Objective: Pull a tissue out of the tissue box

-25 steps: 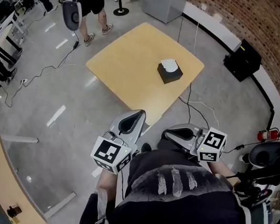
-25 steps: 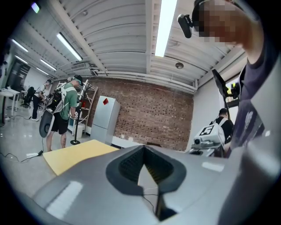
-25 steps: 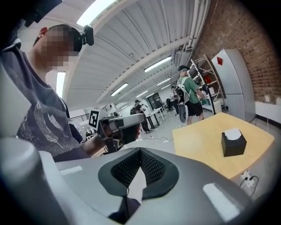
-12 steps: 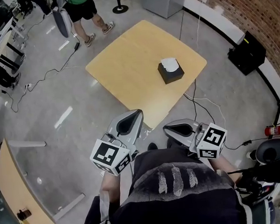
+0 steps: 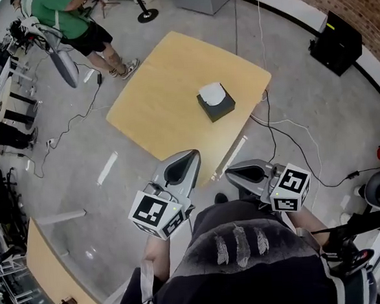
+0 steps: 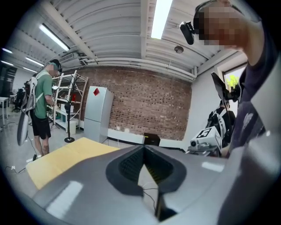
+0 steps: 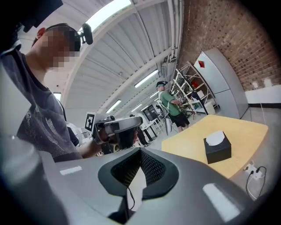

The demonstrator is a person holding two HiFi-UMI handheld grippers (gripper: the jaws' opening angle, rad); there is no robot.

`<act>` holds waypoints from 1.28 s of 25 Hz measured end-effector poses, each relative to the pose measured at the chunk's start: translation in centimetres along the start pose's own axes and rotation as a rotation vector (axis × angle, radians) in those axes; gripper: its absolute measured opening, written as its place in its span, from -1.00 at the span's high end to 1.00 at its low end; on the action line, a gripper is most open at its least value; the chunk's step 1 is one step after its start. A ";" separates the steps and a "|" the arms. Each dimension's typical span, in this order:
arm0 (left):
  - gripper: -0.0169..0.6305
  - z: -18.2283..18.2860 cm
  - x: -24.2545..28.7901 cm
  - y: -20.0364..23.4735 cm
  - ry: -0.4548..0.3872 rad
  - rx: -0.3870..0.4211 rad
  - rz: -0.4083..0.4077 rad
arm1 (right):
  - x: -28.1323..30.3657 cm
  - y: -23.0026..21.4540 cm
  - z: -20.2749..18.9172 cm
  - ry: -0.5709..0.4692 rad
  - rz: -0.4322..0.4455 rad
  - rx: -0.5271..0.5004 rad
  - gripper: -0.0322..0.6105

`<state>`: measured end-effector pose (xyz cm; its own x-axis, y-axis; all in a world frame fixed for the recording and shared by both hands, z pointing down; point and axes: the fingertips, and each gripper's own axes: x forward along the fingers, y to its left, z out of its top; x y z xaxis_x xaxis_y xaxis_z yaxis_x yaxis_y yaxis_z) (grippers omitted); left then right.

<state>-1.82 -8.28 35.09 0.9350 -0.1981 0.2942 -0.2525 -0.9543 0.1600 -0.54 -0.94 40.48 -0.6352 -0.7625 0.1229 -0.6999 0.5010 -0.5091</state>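
Since a second earlier the head view had swung and the wearer had stepped in: the table (image 5: 167, 98) sat a bit lower and further left in frame, and the person in green (image 5: 70, 20) at the far side showed more. Both grippers had travelled with the body, not reached out. So this was approach only, and no pull had started. The left gripper (image 5: 191, 156) was closed, tips meeting, nothing between them. The right gripper (image 5: 233, 173) was the same, pinched together and empty. Both were held close to the wearer's chest, off the near table edge. The tissue box (image 5: 217, 107), black, stood upright toward the table's right side, well apart from both grippers and ahead of them. A white tissue (image 5: 212, 93) stuck out of its top, untouched. In the right gripper view the box lay right of the jaw line, so the right looked the better placed, though it would need opening first.
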 end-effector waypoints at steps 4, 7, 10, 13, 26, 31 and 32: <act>0.93 1.1 3.6 -0.4 0.034 0.034 0.001 | -1.5 -2.8 1.3 -0.031 0.026 0.024 0.90; 0.93 1.7 6.0 -1.2 0.051 0.046 0.021 | -3.1 -5.0 1.8 -0.051 0.057 0.061 0.90; 0.93 2.6 8.7 -2.0 0.056 0.049 0.055 | -5.0 -7.1 2.8 -0.048 0.102 0.083 0.90; 0.93 3.3 10.3 -1.8 0.060 0.051 0.097 | -5.8 -8.3 3.7 -0.024 0.154 0.082 0.90; 0.93 3.8 12.0 3.1 0.077 0.055 0.220 | -4.8 -11.0 3.7 0.078 0.242 0.124 0.90; 0.93 3.5 11.8 5.9 0.071 0.063 0.201 | -2.8 -11.7 2.9 0.142 0.172 0.072 0.90; 0.93 3.5 12.0 6.3 0.067 0.063 0.193 | -2.6 -12.0 2.9 0.149 0.152 0.063 0.90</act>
<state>8.64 -17.44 36.37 0.8516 -0.3649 0.3763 -0.4070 -0.9127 0.0358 10.52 -6.15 43.82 -0.7767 -0.6084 0.1628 -0.5731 0.5756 -0.5833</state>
